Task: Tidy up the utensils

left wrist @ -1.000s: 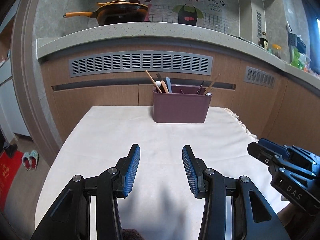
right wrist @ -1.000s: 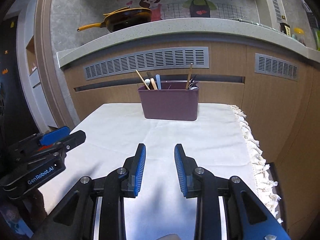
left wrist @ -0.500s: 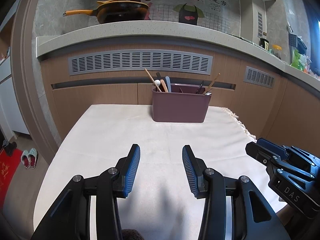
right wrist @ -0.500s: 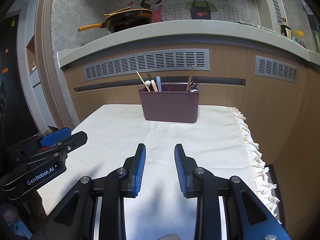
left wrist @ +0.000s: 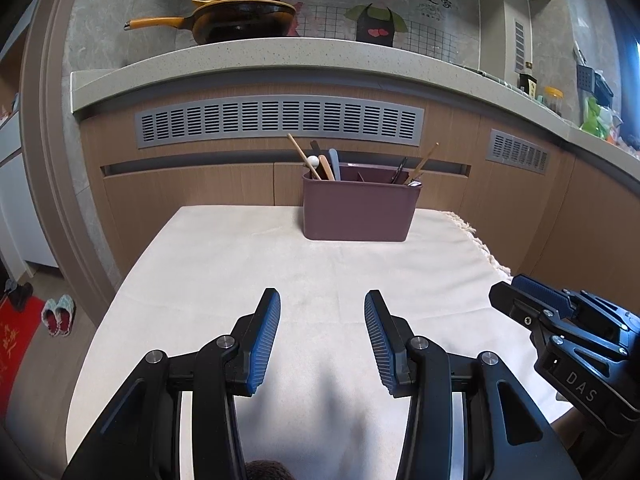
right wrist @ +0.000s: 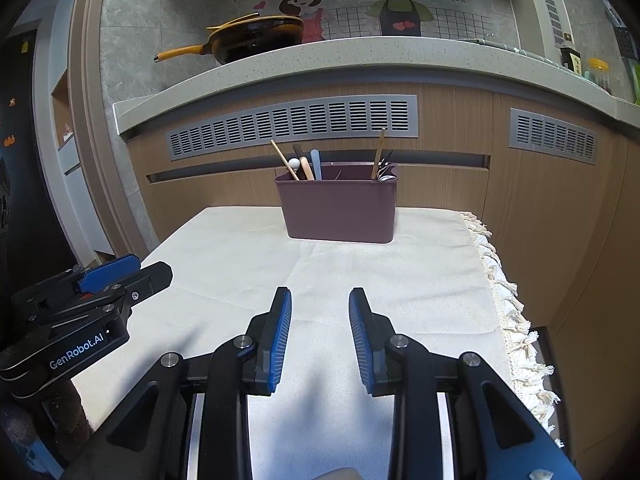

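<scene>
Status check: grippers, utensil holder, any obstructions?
Left gripper open, empty; right gripper open, empty. Utensil holder upright at far end of tablecloth, utensils standing inside. Nothing between grippers and holder.

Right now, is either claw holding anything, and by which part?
Nothing is held. The left claw and right claw both stand open over the bare cloth.

1. You face a plum-purple utensil holder [left wrist: 356, 212] on a cream tablecloth [left wrist: 224, 272], white-fringed on its right edge.
2. Your left gripper [left wrist: 322, 306] and right gripper [right wrist: 319, 300] are black, with ribbed blue pads.
3. Frying pan [left wrist: 240, 20]: yellow-orange outside, dark inside.
4. Cabinets [left wrist: 180, 196] are wood-brown; the slotted vent [left wrist: 280, 120] is grey.
5. Floor mat [left wrist: 12, 340] is red.
</scene>
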